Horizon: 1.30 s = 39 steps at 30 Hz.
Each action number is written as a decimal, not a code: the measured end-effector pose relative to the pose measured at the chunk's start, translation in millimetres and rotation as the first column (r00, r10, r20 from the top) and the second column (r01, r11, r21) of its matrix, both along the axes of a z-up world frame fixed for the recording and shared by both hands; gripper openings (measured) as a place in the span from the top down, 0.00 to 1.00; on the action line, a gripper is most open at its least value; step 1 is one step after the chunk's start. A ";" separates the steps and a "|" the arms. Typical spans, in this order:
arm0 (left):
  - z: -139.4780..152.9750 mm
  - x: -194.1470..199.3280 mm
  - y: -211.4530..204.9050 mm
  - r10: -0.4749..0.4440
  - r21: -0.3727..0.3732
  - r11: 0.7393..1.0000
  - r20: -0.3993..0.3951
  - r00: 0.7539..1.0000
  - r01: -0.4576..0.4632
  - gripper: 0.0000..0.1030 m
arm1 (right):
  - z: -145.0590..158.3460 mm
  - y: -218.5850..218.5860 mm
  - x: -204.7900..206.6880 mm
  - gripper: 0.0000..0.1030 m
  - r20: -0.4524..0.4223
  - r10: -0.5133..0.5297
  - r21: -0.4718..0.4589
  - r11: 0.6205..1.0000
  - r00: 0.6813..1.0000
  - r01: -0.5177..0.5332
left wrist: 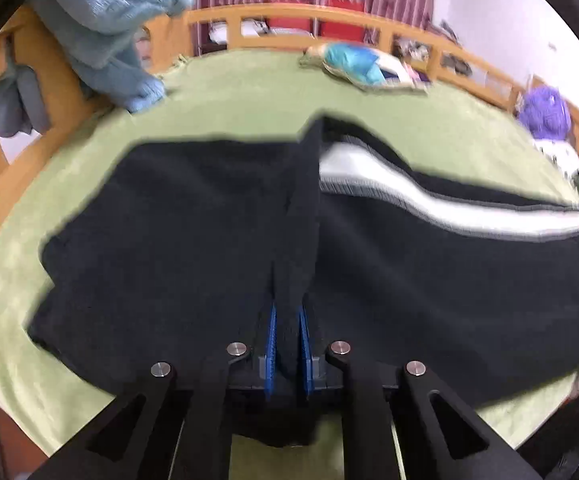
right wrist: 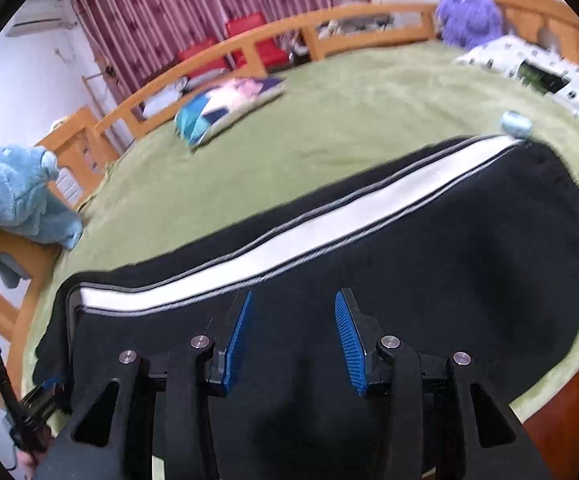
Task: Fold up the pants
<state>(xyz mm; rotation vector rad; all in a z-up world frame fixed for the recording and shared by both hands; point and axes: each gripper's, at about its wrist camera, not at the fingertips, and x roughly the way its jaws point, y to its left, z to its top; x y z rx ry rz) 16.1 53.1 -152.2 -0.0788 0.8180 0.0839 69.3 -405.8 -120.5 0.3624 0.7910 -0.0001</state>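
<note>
Pinched tight, the left gripper [left wrist: 287,320] has a ridge of black cloth clamped between its blue pads [left wrist: 272,336], the fold running from the jaws toward twelve o'clock in the left wrist view. The right gripper [right wrist: 293,312] is partly spread, its blue pads apart with cloth under and between them but not squeezed; whether the tips touch the cloth I cannot tell. The pants [right wrist: 409,260], black with a white side stripe [right wrist: 289,236], lie flat on the green blanket [right wrist: 329,120] of the bed, stretching from seven o'clock to two o'clock in the right wrist view. My guess is the fold is just starting: one edge is gripped, the other not yet. Next, the right gripper likely needs to close on its edge so both can lift and carry the cloth over together. A blue plush toy [right wrist: 13,196] sits at nine o'clock.
</note>
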 end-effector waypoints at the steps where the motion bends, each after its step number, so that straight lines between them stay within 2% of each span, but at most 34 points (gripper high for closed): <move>1: 11.8 5.9 7.8 0.031 0.042 0.999 0.041 0.999 -0.033 0.92 | 0.9 1.1 0.1 0.59 0.007 -0.006 -0.011 1.000 1.000 0.007; 3: 30.3 22.8 22.1 0.065 0.108 0.991 0.091 0.994 -0.075 0.92 | 2.1 2.2 2.0 0.59 0.015 -0.017 -0.033 0.999 1.000 0.018; 8: 69.1 87.9 77.4 0.163 0.059 0.983 0.164 0.973 -0.175 0.92 | -3.0 4.8 5.0 0.59 -0.010 -0.033 -0.060 0.998 0.999 0.033; 11: 74.8 115.7 90.7 0.184 0.044 0.980 0.146 0.972 -0.192 0.85 | -4.7 4.7 2.5 0.59 -0.013 -0.045 -0.097 0.994 0.999 0.044; 12: 74.1 123.4 91.4 0.206 0.071 0.974 0.133 0.969 -0.217 0.81 | -4.9 4.6 0.4 0.59 -0.011 -0.049 -0.109 0.993 0.999 0.047; 13: 70.9 126.4 93.2 0.249 0.103 0.960 0.123 0.961 -0.262 0.60 | -4.7 3.1 -0.7 0.59 -0.012 -0.050 -0.115 0.992 0.999 0.049; 14: 67.9 127.0 94.8 0.289 0.117 0.946 0.117 0.950 -0.302 0.36 | -5.3 2.0 -4.0 0.59 -0.011 -0.052 -0.125 0.991 0.999 0.050; 15: 65.5 125.1 96.8 0.319 0.117 0.936 0.117 0.940 -0.332 0.30 | -5.1 0.8 -5.5 0.59 -0.011 -0.054 -0.130 0.990 0.999 0.052; 17: 63.9 118.7 96.8 0.317 0.088 0.941 0.116 0.941 -0.328 0.29 | -6.2 -3.8 -14.2 0.59 0.001 -0.061 -0.141 0.988 0.998 0.061; 20: 68.3 116.8 92.1 0.304 0.102 0.943 0.120 0.945 -0.316 0.29 | -8.7 -16.1 -26.7 0.59 0.022 -0.079 -0.156 0.984 0.997 0.081; 22: 72.4 113.3 84.3 0.282 0.079 0.953 0.126 0.951 -0.293 0.29 | -11.5 -30.5 -37.0 0.58 0.030 -0.111 -0.170 0.979 0.993 0.115; 23: 74.7 108.9 80.1 0.265 0.058 0.960 0.125 0.956 -0.274 0.29 | -13.1 -37.5 -41.5 0.57 0.031 -0.125 -0.173 0.977 0.992 0.129; 26: 82.6 96.2 62.9 0.228 0.017 0.972 0.137 0.964 -0.233 0.27 | -20.3 -67.4 -58.0 0.44 0.026 -0.193 -0.164 0.967 0.981 0.194; 31: 82.9 67.8 36.2 0.182 -0.038 0.983 0.165 0.969 -0.179 0.26 | -37.2 -128.8 -78.4 0.38 0.010 -0.312 -0.007 0.950 0.950 0.312; 32: 78.4 57.2 28.8 0.171 -0.043 0.985 0.175 0.970 -0.166 0.26 | -42.1 -144.3 -76.8 0.33 -0.003 -0.342 0.020 0.939 0.940 0.342; 35: 62.6 34.6 7.6 0.144 -0.037 0.989 0.168 0.975 -0.140 0.26 | -49.3 -174.3 -65.8 0.32 -0.006 -0.357 0.084 0.930 0.934 0.357; 37: 53.8 26.2 -4.1 0.127 -0.032 0.992 0.147 0.981 -0.123 0.26 | -56.6 -195.5 -57.0 0.28 -0.003 -0.375 0.149 0.917 0.927 0.371; 39: 45.1 19.7 -16.6 0.112 -0.022 0.994 0.122 0.986 -0.111 0.26 | -70.8 -224.5 -41.3 0.27 -0.028 -0.411 0.232 0.884 0.911 0.406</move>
